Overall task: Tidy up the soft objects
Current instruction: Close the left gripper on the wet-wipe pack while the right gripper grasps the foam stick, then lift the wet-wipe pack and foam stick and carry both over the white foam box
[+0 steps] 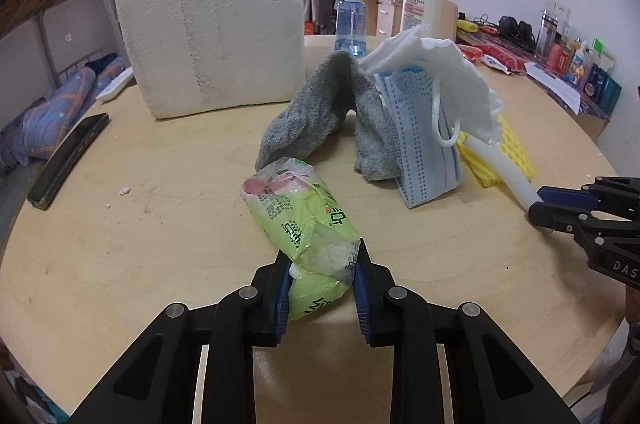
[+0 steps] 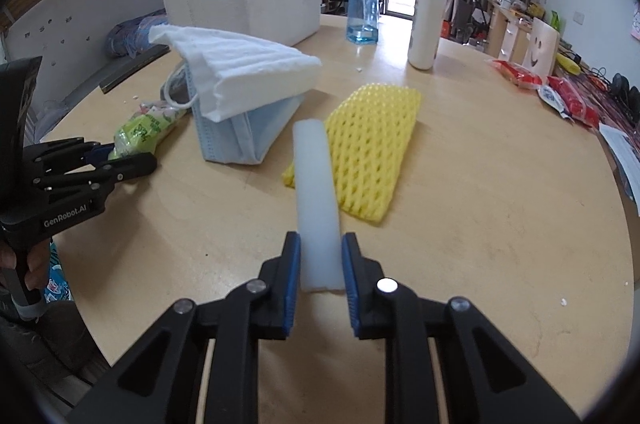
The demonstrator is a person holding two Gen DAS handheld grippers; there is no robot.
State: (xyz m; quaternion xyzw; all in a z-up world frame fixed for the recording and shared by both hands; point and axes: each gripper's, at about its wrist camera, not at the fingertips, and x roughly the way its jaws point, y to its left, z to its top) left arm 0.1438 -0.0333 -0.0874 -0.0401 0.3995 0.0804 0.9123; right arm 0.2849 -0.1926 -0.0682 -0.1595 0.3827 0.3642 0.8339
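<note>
- The left gripper (image 1: 322,278) clenched a green tissue pack (image 1: 304,220) printed with Chinese characters — on the round table (image 1: 160,224).
- The right gripper (image 2: 320,264) grasped a white foam tube (image 2: 316,191) beside yellow foam netting (image 2: 368,147).
- "GenRobot.AI" and "DAS" marked the gripper bodies.

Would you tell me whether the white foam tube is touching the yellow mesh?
Touching: the right wrist view shows the tube lying across the mesh's edge.
</note>
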